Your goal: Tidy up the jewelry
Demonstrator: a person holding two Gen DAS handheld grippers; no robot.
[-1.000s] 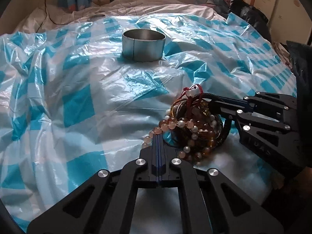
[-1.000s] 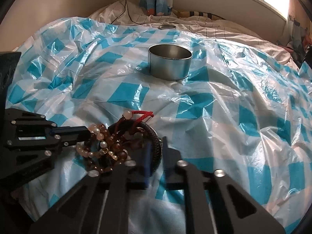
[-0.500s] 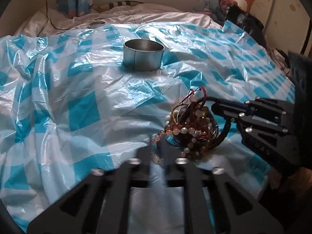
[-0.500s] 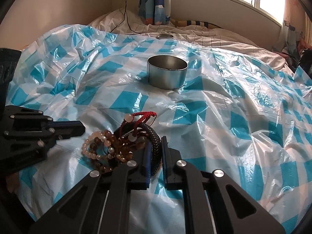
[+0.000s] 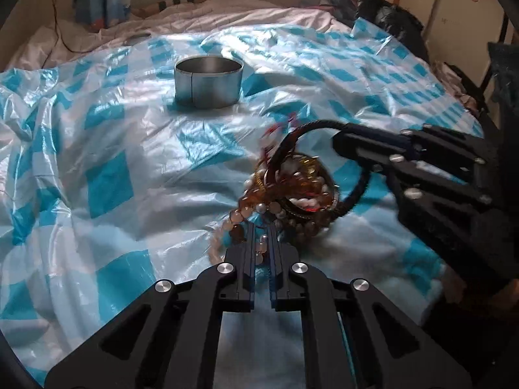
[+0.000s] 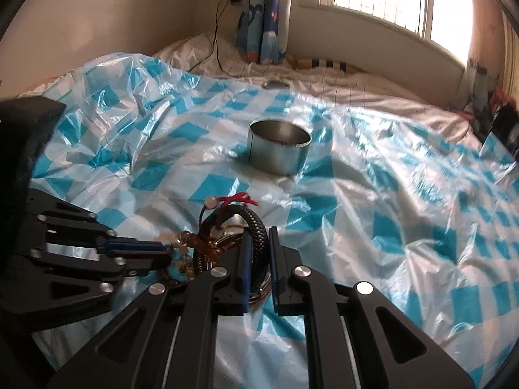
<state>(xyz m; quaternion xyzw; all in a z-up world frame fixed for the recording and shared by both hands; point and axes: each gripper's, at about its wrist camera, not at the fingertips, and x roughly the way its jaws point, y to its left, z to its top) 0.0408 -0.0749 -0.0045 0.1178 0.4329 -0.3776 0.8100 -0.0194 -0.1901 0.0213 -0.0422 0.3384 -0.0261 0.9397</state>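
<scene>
Metal tin (image 5: 208, 83) stands upright on the blue-checked plastic sheet (image 5: 107, 188) over the bed, far centre-left; nothing visible inside it (interior only partly seen). Left gripper (image 5: 261, 236) is clenched on a pale bead strand (image 5: 241, 215) of the jewelry tangle (image 5: 296, 191), near the sheet's front edge. Right gripper (image 6: 258, 246) grasps the black braided bracelet (image 6: 258, 227), which loops up out of the tangle. Open wrinkled sheet lies between tangle and tin; right of the tin, more bare sheet runs to the bed's edge.
</scene>
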